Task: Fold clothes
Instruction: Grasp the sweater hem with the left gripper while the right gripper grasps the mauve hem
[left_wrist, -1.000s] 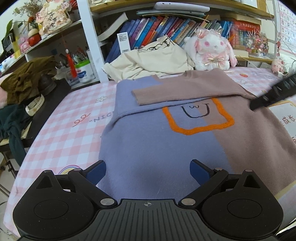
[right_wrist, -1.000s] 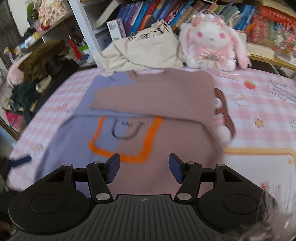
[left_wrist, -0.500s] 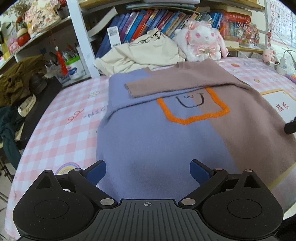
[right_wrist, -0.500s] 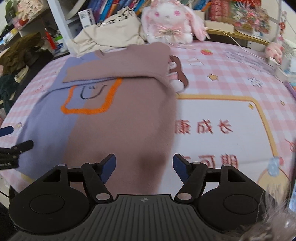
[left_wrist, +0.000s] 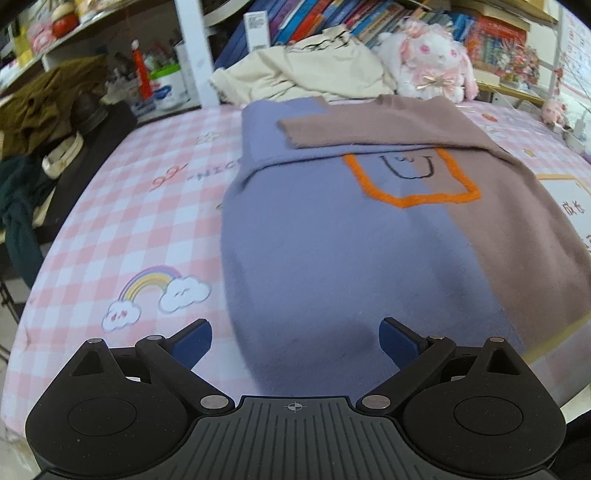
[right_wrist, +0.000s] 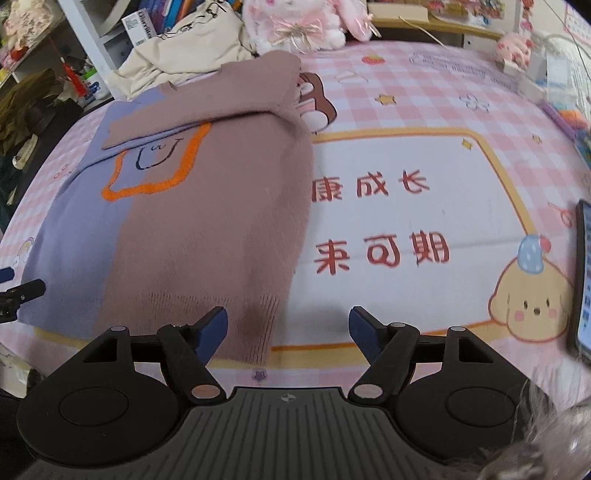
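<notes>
While both sleeves already lie folded across the two-tone lilac-and-brown knitted sweater (left_wrist: 369, 229), the left gripper (left_wrist: 295, 341) and right gripper (right_wrist: 288, 328) have dropped back to its hem corners, jaws apart and empty, probably for the bottom-up fold.

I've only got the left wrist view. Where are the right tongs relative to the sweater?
Observer: The right tongs are open at the sweater's brown bottom corner, one finger over the hem, the other over the mat.
Operator: Anything lying to the right of that corner?
Observer: A phone lies at the far right, apart from the sweater.
Operator: Do my left tongs show there?
Observer: Yes, the left tongs show at that view's left edge, by the purple hem corner.
</notes>
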